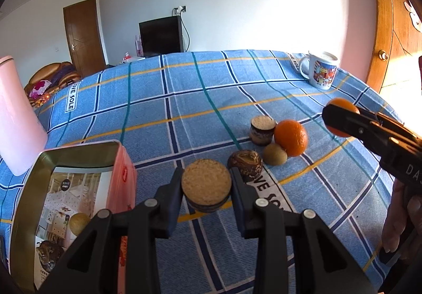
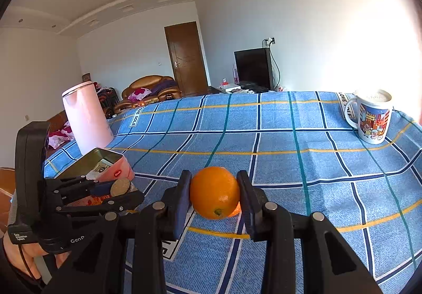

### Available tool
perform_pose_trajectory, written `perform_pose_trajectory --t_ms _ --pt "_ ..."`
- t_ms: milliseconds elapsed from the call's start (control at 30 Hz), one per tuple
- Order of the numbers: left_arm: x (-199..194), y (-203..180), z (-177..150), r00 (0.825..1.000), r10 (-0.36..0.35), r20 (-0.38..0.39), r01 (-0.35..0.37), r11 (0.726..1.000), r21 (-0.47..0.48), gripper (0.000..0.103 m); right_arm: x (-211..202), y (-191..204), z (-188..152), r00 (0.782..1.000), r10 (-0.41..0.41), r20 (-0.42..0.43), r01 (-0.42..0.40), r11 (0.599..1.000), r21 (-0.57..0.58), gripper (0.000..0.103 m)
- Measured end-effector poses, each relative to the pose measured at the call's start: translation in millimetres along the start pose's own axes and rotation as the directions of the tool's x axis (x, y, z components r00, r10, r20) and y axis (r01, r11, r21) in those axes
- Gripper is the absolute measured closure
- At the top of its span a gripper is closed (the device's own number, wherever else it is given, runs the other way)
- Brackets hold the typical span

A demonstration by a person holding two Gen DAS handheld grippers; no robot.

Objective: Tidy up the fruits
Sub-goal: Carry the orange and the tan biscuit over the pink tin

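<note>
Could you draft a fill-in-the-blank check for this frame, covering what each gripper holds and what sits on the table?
1. The right gripper is shut on an ____.
2. The left gripper is shut on a round ____.
3. The cartoon mug stands at the far ____ corner of the blue checked tablecloth.
4. The open tin near the left gripper has a ____ outer wall.

Missing words: orange; biscuit; right; pink
</note>
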State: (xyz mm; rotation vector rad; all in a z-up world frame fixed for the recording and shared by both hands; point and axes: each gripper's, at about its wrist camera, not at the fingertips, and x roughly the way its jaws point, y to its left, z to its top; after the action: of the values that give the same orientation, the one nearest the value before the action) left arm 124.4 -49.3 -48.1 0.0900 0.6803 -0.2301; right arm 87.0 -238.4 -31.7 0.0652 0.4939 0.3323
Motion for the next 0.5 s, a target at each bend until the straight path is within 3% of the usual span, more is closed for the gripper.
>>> perform_pose_trajectory --t_ms 500 --pt "-24 7 -3 0.989 0.021 0.144 -0.015 0.999 -0.042 0.067 -14 10 -2 0.997 0.016 0.07 -0.012 0.998 -0.061 0.066"
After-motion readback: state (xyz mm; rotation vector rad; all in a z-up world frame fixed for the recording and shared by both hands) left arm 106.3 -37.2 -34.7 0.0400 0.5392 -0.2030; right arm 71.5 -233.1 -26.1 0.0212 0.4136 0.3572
